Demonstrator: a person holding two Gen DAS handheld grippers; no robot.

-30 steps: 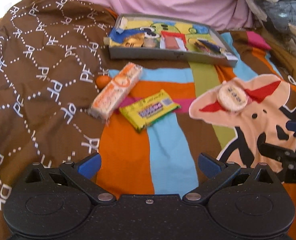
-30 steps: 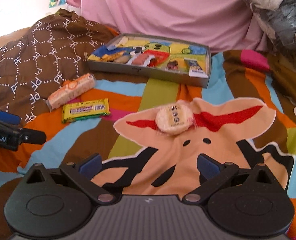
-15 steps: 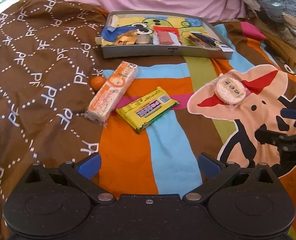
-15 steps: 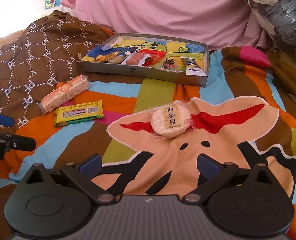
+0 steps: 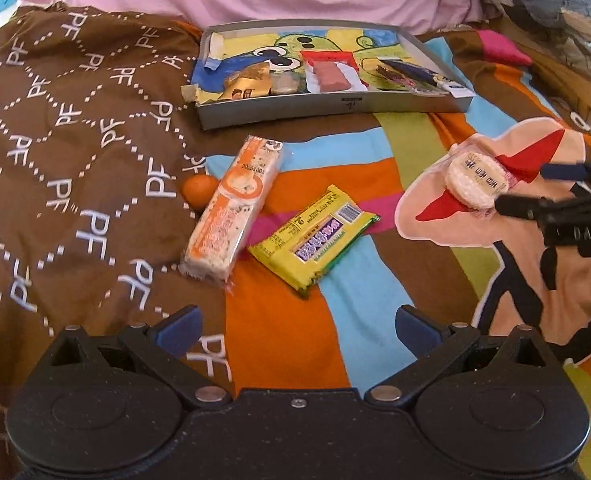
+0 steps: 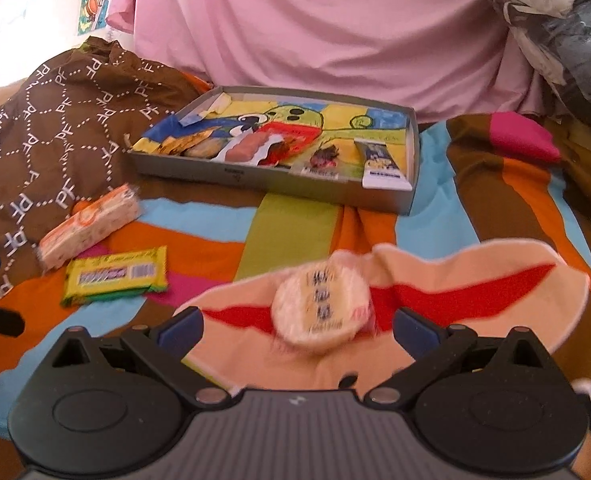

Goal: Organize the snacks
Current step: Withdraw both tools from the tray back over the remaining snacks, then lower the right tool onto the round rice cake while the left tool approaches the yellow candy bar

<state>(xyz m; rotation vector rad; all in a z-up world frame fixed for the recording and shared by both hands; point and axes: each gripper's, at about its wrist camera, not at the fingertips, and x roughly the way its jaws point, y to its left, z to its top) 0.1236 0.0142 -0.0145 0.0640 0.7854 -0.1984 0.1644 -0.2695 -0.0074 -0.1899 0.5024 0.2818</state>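
Note:
A round rice cracker [image 6: 321,306] in a clear wrapper lies on the patterned blanket, between the spread fingers of my open right gripper [image 6: 298,326]. The left wrist view shows that cracker [image 5: 475,182] with the right gripper [image 5: 535,188] straddling its near edge. My left gripper [image 5: 297,326] is open and holds nothing. Ahead of it lie an orange-and-white snack bar [image 5: 235,204], a yellow packet [image 5: 315,238] and a small orange ball [image 5: 200,195]. Further back, a grey tray [image 5: 335,106] holds several snacks.
The blanket is a soft, wrinkled brown cloth [image 5: 75,160] on the left and colourful stripes on the right. Pink fabric [image 6: 315,28] rises behind the tray [image 6: 255,182]. A dark bundle of clothes [image 6: 567,40] sits at the far right.
The right gripper moved forward, so the rice cracker now lies between its fingers. The left gripper shifted slightly closer to the bar and yellow packet. Both stayed open.

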